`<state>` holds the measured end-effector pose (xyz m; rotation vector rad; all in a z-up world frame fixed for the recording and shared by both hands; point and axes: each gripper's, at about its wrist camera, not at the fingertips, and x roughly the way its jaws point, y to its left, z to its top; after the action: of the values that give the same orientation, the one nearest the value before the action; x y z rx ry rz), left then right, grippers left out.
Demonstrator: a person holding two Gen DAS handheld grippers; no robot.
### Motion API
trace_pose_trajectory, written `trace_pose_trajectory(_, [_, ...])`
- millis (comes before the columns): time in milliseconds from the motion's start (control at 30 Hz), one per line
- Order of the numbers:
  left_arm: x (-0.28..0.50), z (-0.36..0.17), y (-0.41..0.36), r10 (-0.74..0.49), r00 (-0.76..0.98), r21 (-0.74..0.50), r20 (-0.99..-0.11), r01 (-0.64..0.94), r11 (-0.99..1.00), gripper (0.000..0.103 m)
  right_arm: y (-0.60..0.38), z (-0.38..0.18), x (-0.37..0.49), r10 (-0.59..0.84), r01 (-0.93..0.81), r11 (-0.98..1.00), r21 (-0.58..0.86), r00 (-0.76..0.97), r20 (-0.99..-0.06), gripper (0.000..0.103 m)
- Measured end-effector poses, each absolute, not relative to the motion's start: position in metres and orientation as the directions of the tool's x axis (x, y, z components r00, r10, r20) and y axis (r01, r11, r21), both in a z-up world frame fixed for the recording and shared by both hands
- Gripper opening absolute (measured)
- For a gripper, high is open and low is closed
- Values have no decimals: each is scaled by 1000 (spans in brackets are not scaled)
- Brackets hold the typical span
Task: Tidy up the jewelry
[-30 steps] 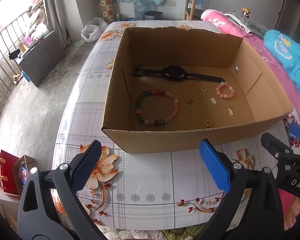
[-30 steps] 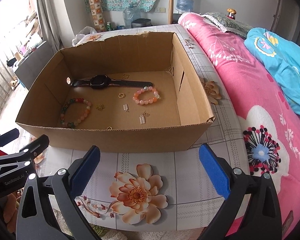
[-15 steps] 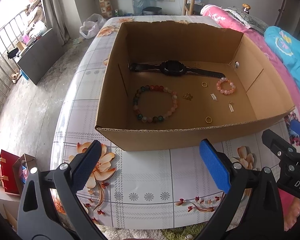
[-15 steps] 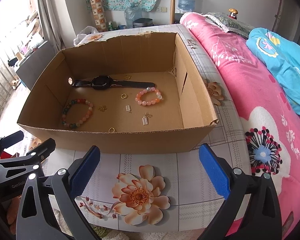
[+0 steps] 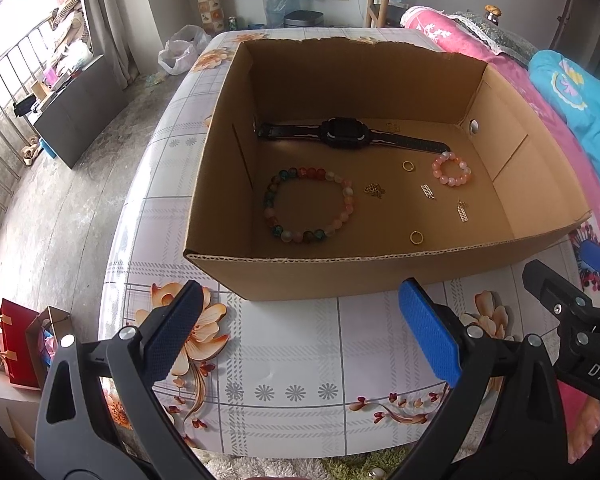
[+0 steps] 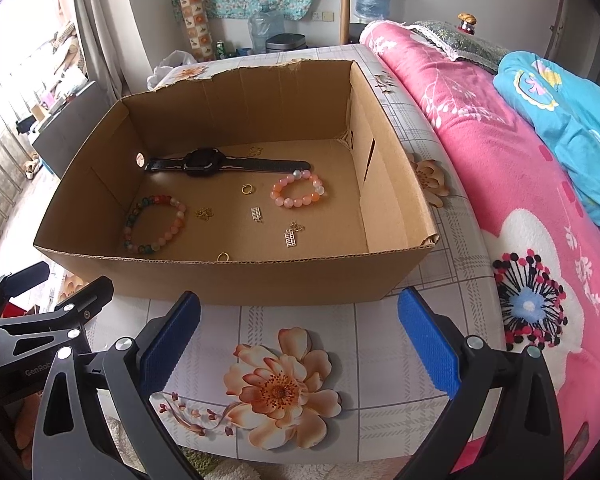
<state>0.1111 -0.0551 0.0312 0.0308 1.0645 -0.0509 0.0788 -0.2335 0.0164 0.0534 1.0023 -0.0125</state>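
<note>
**Spotter:** What's changed, nearest first?

**Me:** My left claw (image 5: 300, 334) and right claw (image 6: 298, 334) are both spread wide and hold nothing, low over the flowered table (image 6: 300, 320). Over the last second I've brought both closer: the cardboard box (image 5: 340, 268) fills more of each view, and the left view now looks deeper over its near wall. I read that as an approach to the jewelry, though all of it already lies on the box floor, so I can't say whether sorting is ahead or finished.

**Spotter:** Where does each piece lie?

**Me:** Closest, a gold ring (image 5: 416, 237) just behind the near wall. Then the multicoloured bead bracelet (image 5: 309, 211) on the left, a gold charm (image 5: 375, 190) and two silver pendants (image 5: 463, 212) mid-floor. Farther, the pink bead bracelet (image 5: 451, 168) beside a second ring (image 5: 408, 165). At the back, the black watch (image 5: 346, 137), laid flat.

**Spotter:** Any difference between the views?

**Me:** The left shows the near ring whole; in the right the wall's edge half hides it. Only the right shows the pink bed (image 6: 520, 200) alongside.
</note>
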Motion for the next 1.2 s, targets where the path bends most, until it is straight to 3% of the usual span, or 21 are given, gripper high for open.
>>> trace_pose_trajectory(1200, [112,32,-56,-30,482,-4,-875,56,998,95,-231,15,78,14,30,999,36,537,-843,96])
